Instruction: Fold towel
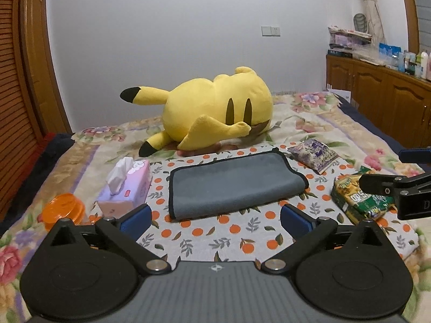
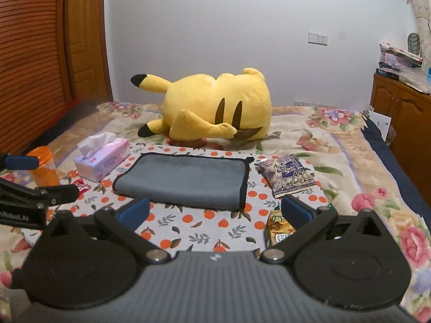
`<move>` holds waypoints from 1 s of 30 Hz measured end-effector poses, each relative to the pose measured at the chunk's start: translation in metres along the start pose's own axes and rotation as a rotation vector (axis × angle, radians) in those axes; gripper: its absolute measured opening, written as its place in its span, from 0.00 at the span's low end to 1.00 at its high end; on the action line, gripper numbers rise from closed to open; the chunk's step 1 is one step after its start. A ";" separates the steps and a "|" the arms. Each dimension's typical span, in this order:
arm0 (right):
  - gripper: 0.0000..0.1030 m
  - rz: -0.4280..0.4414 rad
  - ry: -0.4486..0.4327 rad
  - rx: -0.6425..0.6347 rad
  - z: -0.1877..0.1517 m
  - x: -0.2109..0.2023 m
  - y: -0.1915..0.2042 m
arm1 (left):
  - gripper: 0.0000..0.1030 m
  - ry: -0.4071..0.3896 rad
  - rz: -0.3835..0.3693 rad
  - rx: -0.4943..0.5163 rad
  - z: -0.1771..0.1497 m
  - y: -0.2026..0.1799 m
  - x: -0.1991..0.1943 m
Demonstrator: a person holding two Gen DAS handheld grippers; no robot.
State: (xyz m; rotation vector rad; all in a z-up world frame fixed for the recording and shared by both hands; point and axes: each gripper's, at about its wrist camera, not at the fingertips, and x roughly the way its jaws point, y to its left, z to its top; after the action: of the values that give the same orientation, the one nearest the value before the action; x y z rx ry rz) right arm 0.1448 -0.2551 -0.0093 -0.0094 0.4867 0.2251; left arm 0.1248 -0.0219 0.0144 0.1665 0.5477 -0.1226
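A grey towel (image 1: pixel 234 183) with black edging lies folded over on an orange-patterned cloth (image 1: pixel 215 239) on the bed; it also shows in the right wrist view (image 2: pixel 183 180). My left gripper (image 1: pixel 215 219) is open and empty, just short of the towel's near edge. My right gripper (image 2: pixel 215 211) is open and empty, near the towel's near right corner. The right gripper's fingers (image 1: pixel 377 184) show at the right edge of the left wrist view. The left gripper's fingers (image 2: pixel 54 192) show at the left edge of the right wrist view.
A yellow plush toy (image 1: pixel 215 110) lies behind the towel. A pink tissue box (image 1: pixel 126 185) and an orange jar (image 1: pixel 63 210) are to the left. A purple snack bag (image 1: pixel 313 154) and a green snack bag (image 1: pixel 358 197) are to the right. A wooden cabinet (image 1: pixel 382 91) stands beyond.
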 end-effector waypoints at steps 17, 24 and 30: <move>1.00 -0.002 -0.028 0.024 -0.016 -0.045 -0.003 | 1.00 0.021 0.065 -0.030 -0.027 -0.002 -0.041; 1.00 -0.001 -0.017 0.021 -0.028 -0.053 -0.003 | 1.00 0.028 0.049 -0.031 -0.041 -0.004 -0.049; 1.00 0.002 -0.003 0.015 -0.039 -0.059 0.000 | 1.00 0.043 0.057 -0.032 -0.053 -0.005 -0.055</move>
State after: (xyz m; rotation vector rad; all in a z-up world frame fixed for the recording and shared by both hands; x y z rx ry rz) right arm 0.0762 -0.2698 -0.0165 0.0064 0.4853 0.2231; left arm 0.0506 -0.0123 -0.0019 0.1540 0.5871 -0.0554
